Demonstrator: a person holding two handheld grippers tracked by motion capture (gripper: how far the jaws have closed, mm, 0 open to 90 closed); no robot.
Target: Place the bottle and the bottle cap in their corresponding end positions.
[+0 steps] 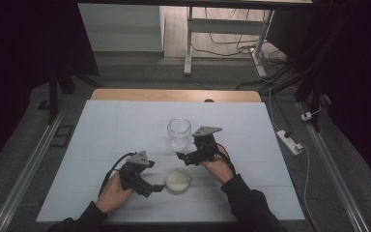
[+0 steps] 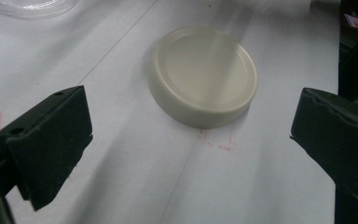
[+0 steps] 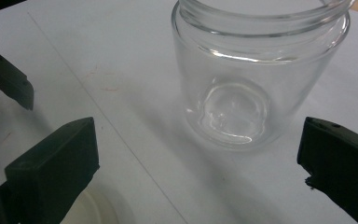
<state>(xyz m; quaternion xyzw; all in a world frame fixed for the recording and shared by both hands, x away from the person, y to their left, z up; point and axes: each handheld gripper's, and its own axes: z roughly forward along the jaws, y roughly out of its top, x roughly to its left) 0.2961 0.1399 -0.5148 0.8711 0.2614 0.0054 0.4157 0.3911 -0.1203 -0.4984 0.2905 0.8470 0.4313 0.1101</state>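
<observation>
both hand-held grippers gape wide, empty: left hand-held gripper (image 2: 189,144) facing lid (image 2: 203,74), right hand-held gripper (image 3: 198,163) facing jar (image 3: 256,74).

A clear glass jar (image 1: 179,132) stands upright on the white worktop (image 1: 101,145), its wide mouth open and uncapped, with a threaded neck and a thick base showing a moulded round mark; it looks empty. Its cream-coloured round lid (image 1: 178,180) lies flat on the worktop nearer the person, well apart from the jar, smooth top face up with a shallow raised rim, beside faint red pen marks.
</observation>
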